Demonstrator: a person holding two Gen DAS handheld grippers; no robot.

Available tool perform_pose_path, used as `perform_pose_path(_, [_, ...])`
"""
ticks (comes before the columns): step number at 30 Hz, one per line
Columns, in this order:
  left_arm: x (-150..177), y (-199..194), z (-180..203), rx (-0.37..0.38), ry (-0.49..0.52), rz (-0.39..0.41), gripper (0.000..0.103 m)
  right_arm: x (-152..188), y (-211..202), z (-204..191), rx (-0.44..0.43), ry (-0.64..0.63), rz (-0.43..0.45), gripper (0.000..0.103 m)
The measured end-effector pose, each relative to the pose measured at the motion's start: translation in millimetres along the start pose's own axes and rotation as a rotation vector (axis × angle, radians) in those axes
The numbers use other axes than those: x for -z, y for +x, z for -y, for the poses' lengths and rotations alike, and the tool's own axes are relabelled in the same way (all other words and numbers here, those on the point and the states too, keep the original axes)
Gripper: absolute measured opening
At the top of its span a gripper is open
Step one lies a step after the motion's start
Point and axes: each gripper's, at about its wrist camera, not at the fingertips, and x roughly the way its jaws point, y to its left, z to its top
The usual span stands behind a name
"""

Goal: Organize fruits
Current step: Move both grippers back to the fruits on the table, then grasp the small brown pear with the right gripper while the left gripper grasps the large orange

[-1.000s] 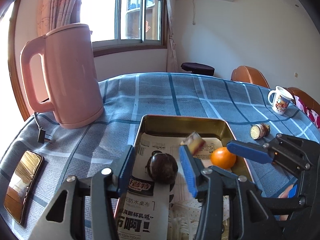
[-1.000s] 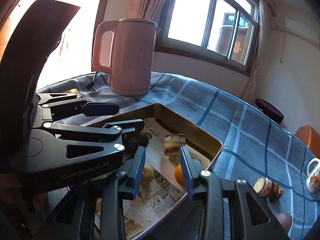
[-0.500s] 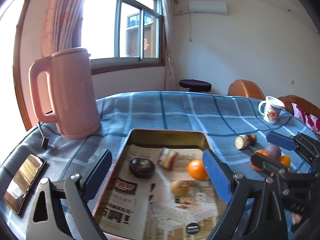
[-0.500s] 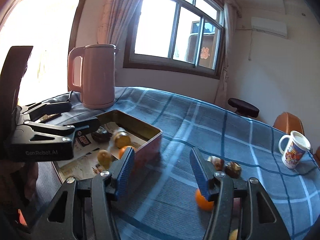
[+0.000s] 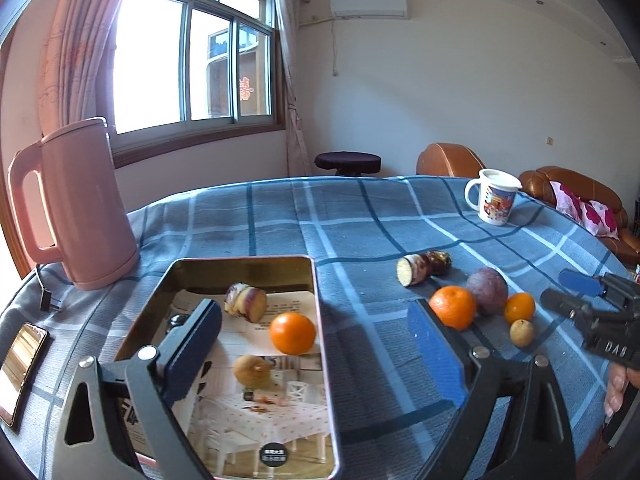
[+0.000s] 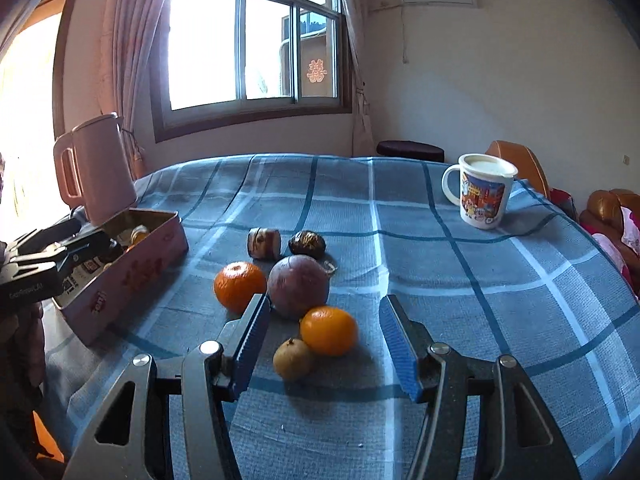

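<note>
Counter [image 5: 360, 216]: covered with a blue checked cloth; it carries everything here.
Kettle [image 5: 80, 204]: pink, upright behind the tin's far left corner, outside the work.
Tin [image 5: 324, 360]: open metal box lined with printed paper, at the left so the sorted fruits collect in one place. Inside are an orange [image 5: 292, 333], a cut root piece [image 5: 246, 303], a small brown fruit [image 5: 252, 370] and something dark, mostly hidden behind the claw.
Mug [image 6: 482, 190]: white with pictures, far right, apart from the fruits.
Loose fruits: a purple fruit [image 6: 298, 286], two oranges [image 6: 239, 286] [image 6: 328, 330] and a small brown fruit [image 6: 292, 359] lie close together on the cloth, right of the tin, not yet sorted.
Left claw [image 5: 316, 354]: wide and empty, over the tin.
Right claw [image 6: 324, 344]: half open and empty, aimed at the loose group, probably to take the near orange next.
</note>
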Motion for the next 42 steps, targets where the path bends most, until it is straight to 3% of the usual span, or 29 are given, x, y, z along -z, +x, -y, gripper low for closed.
perform_pose_path(2, [0,0,5,0.006,0.015,-0.005,0.097,5,4,-4,-0.018,-0.011,-0.034,0.059])
perform_pose_path(6, [1,1,11,0.014,0.031,-0.011,0.097,13,12,-6,-0.035,-0.029,-0.083,0.047])
perform_pose_path(18, [2,2,20,0.042,0.038,-0.014,0.098,17,28,-12,-0.023,-0.057,-0.179,0.045])
perform_pose_path(19, [2,2,21,0.047,0.039,-0.015,0.099,17,31,-11,-0.029,-0.057,-0.195,0.043])
perform_pose_path(20, [2,3,23,0.052,0.042,-0.018,0.099,17,34,-11,-0.041,-0.055,-0.215,0.031])
perform_pose_path(21, [2,3,25,0.055,0.046,-0.02,0.099,18,37,-10,-0.049,-0.053,-0.231,0.028])
perform_pose_path(32, [-4,26,60,0.137,0.112,-0.089,0.099,7,22,-10,-0.03,-0.056,-0.125,0.028])
perform_pose_path(42, [-12,69,93,0.234,0.121,-0.216,0.094,-27,18,-5,0.089,-0.055,0.0,0.028])
